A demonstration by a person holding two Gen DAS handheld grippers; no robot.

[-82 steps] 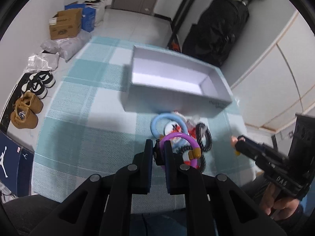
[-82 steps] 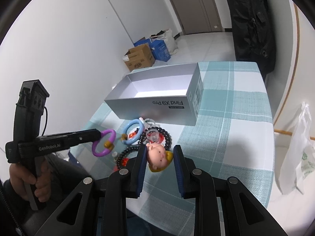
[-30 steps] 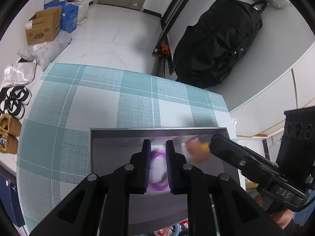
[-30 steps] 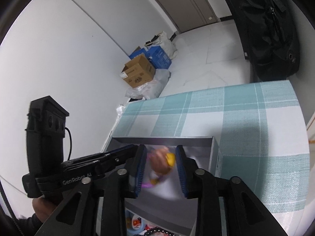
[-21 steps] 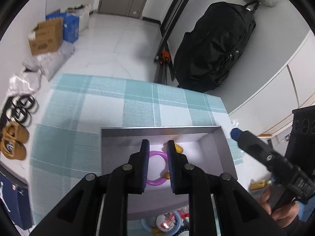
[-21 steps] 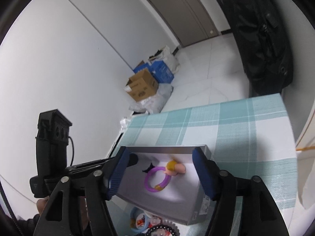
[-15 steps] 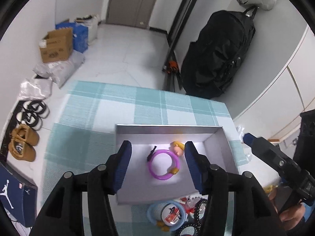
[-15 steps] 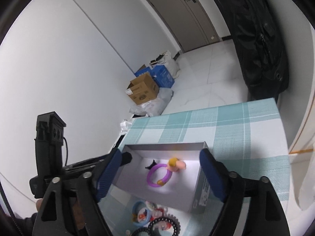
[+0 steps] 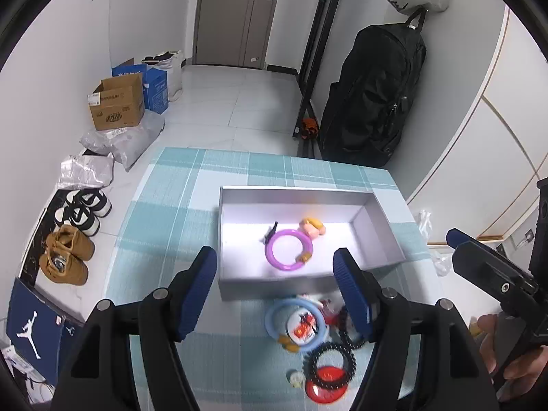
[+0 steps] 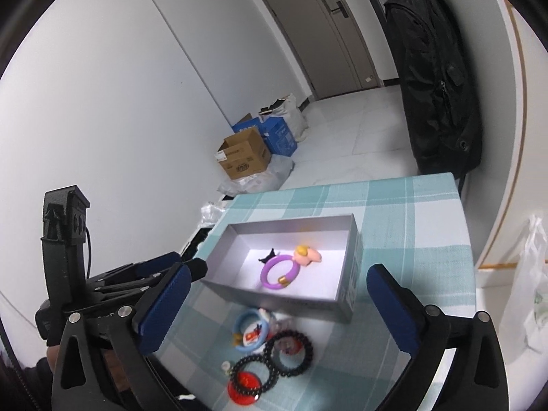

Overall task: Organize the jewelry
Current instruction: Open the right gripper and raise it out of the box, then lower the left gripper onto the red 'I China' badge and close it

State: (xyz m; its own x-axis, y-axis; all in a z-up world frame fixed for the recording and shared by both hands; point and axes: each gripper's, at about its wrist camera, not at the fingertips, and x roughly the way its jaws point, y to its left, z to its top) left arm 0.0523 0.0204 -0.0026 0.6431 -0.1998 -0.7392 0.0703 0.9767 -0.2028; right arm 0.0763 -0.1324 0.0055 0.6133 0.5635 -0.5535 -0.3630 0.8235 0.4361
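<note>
From the left wrist, the left hand-held gripper [image 9: 275, 275] hangs spread wide and empty above the grey cardboard box [image 9: 383, 226], where a purple plastic bangle [image 9: 288, 249] lies. From the right wrist, the right hand-held gripper [image 10: 275, 306] gapes too, above black beaded bracelets [image 10: 270, 363] on the checked tabletop [image 10: 404, 219].

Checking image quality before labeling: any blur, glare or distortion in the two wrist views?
Left wrist: heavy fisheye bending, dark corners; box floor glares white around the purple ring; the blue ring and the black bead bracelets look smeared. Right wrist: same bending, door and wall curve; box floor bright near the doll head, near items softer.
</note>
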